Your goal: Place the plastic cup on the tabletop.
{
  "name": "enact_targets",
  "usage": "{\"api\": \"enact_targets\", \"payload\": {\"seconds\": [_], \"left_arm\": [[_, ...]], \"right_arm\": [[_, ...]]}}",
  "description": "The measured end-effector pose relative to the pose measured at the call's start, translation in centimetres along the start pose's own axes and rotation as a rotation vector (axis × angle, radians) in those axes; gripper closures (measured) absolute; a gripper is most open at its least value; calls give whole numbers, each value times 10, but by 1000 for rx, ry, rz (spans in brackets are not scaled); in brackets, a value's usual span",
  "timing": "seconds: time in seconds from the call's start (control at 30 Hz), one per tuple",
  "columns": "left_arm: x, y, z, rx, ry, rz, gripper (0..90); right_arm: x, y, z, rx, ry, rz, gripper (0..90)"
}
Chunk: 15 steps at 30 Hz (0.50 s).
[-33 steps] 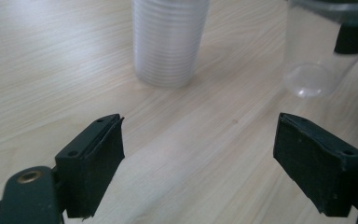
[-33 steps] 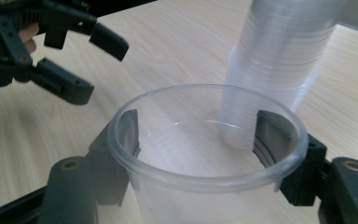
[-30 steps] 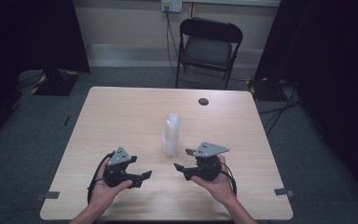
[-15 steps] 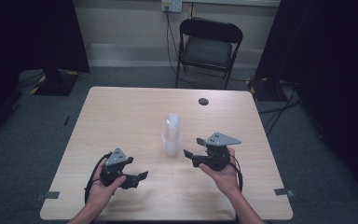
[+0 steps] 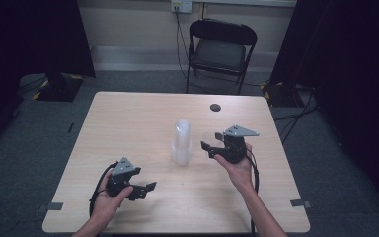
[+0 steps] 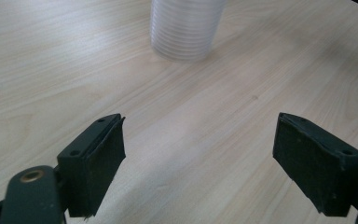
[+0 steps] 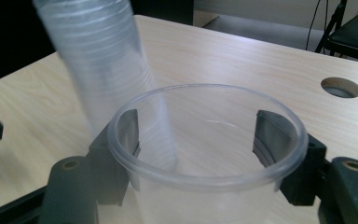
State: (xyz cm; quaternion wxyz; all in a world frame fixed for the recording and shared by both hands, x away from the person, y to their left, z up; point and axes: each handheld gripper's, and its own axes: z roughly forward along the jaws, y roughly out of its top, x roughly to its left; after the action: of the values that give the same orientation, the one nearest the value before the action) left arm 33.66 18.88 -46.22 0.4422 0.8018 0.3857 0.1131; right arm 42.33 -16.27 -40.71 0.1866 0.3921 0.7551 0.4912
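A tall stack of clear plastic cups (image 5: 182, 142) stands upside down at the middle of the wooden table (image 5: 128, 123). My right gripper (image 5: 208, 147) is just right of the stack, shut on a single clear plastic cup (image 7: 205, 154) held upright with its mouth up. In the right gripper view the jaws clasp the cup's sides, and the cup stack (image 7: 105, 70) rises behind it at the left. My left gripper (image 5: 150, 187) rests near the table's front left, open and with nothing between its jaws. In the left gripper view (image 6: 198, 163) the cup stack (image 6: 186, 28) lies ahead.
A round cable hole (image 5: 215, 107) sits in the table's far right part. A black folding chair (image 5: 219, 52) stands behind the table. Bare wood lies all round the stack.
My right gripper has carried the single cup away from the front edge, farther up the table and a little to the right. The left gripper has drifted slightly toward the front.
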Motion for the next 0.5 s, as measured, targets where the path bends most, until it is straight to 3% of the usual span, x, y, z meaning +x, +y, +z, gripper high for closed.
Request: {"api": "enact_targets", "payload": {"seconds": [0.23, 0.5], "left_arm": [[1, 0, 1, 1, 5, -5, 167], [2, 0, 2, 10, 5, -6, 169]], "right_arm": [[-10, 15, 13, -21, -49, 13, 316], [-19, 18, 25, -34, -92, 37, 312]]}}
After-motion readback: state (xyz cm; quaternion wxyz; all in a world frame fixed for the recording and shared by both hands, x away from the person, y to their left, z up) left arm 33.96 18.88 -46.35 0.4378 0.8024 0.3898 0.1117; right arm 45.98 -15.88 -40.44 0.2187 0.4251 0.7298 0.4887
